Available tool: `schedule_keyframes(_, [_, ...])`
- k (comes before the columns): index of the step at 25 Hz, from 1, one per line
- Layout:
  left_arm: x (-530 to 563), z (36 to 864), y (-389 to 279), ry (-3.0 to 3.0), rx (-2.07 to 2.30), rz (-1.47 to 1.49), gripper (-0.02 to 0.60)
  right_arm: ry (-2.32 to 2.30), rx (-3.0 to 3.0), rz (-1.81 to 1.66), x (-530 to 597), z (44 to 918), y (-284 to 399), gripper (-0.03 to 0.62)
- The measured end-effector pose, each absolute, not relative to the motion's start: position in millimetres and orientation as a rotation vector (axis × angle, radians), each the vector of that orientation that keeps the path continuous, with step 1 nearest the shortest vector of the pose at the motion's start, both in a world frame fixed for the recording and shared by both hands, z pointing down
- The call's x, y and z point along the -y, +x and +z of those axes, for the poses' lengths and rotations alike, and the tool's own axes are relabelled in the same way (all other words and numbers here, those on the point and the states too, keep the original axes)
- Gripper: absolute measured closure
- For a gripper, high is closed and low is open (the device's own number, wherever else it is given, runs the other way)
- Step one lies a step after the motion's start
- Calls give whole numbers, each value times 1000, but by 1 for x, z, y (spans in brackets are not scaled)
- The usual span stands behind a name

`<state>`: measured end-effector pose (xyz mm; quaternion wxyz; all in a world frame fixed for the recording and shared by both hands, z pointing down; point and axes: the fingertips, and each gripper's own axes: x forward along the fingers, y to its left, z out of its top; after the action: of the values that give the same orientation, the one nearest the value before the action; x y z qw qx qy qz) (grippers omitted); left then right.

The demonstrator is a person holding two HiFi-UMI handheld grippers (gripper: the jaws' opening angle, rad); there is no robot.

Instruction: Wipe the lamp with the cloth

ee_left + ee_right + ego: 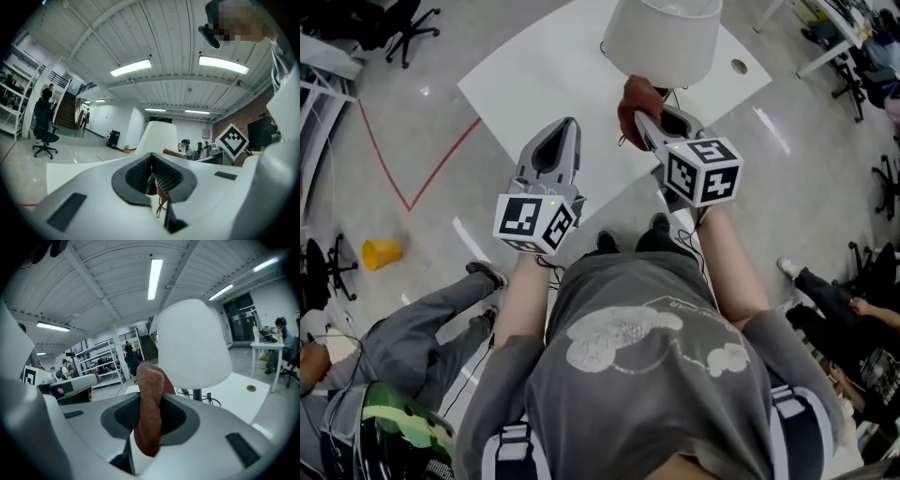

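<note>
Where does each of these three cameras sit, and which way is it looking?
Head view: on the person's head, facing steeply down at table, lamp, own arms and torso.
Left gripper view: on the left gripper, facing along its shut jaws to the lamp; the person's head shows above.
Right gripper view: on the right gripper, facing the lamp past the clamped cloth; no body.
Both gripper views share the lamp.

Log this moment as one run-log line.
right gripper: shut on reddish-brown terry cloth | left gripper: shut, empty | white-shaded table lamp: beside cloth, contact unclear
</note>
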<state>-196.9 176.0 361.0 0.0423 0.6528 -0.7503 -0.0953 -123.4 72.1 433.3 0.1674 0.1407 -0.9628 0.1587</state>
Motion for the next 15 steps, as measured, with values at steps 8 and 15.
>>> schedule_keyframes(8, [-164,343,-202,2039,2300,-330,574,381,2891,404,-68,367,-133,497])
schedule_keyframes(15, [-150,310,-191,2016,2368,-290,574,351,2991,433,-38,311,-143,497])
